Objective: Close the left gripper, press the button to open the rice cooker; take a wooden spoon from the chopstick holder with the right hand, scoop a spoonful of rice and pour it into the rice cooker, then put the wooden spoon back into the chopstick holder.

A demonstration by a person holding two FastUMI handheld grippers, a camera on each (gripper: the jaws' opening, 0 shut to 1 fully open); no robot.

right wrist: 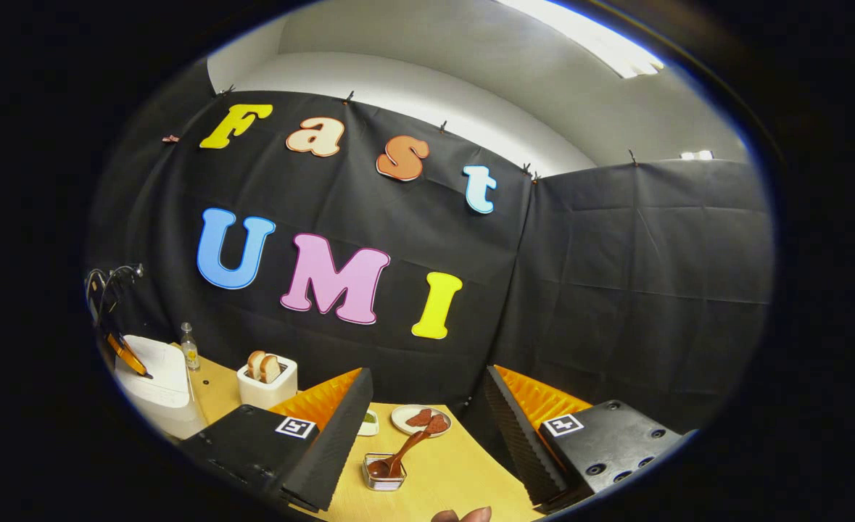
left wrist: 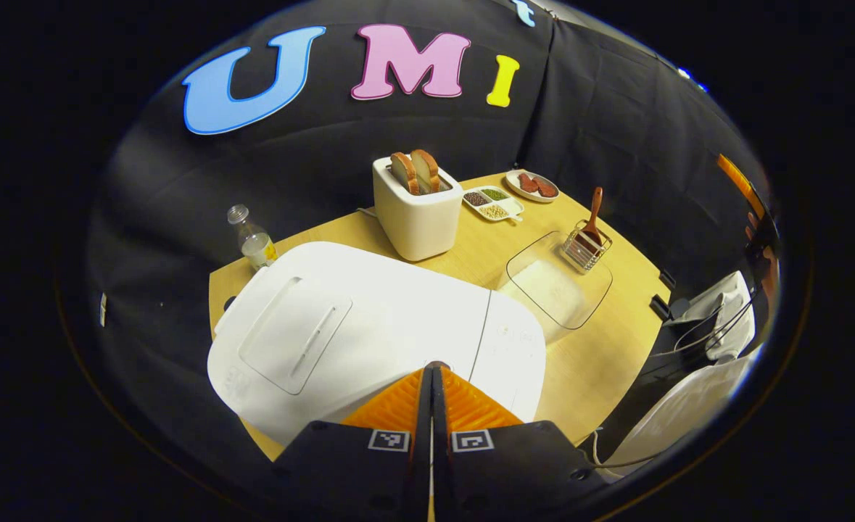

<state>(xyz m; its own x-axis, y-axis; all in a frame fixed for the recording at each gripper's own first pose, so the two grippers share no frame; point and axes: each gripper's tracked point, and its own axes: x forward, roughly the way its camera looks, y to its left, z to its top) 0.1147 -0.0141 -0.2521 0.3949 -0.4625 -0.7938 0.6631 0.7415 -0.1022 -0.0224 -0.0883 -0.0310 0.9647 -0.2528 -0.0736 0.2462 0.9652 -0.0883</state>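
Table: pale wood table inside the black-cloth booth, carrying everything the task calls for.
Rice cooker: white rice cooker sits at the near left of the table in the left gripper view, lid down flat; opening it looks to be the step in hand, not yet done.
Left gripper: left gripper hangs just over the cooker's front panel, its orange fingers pressed together with nothing between them, so the closing part of the job appears complete.
Right gripper: right gripper is raised above the table's far side, jaws spread wide and empty, looking down toward the holder.
Rice dish: clear glass dish of rice lies just right of the cooker, its rice seemingly untouched.
Toaster: white toaster with two slices stands behind the cooker, no part of the task.
Chopstick holder: wire chopstick holder stands just beside the dish's far edge.
Wooden spoon: wooden spoon rests in the holder, handle leaning out; fetching, scooping, pouring and returning all remain.
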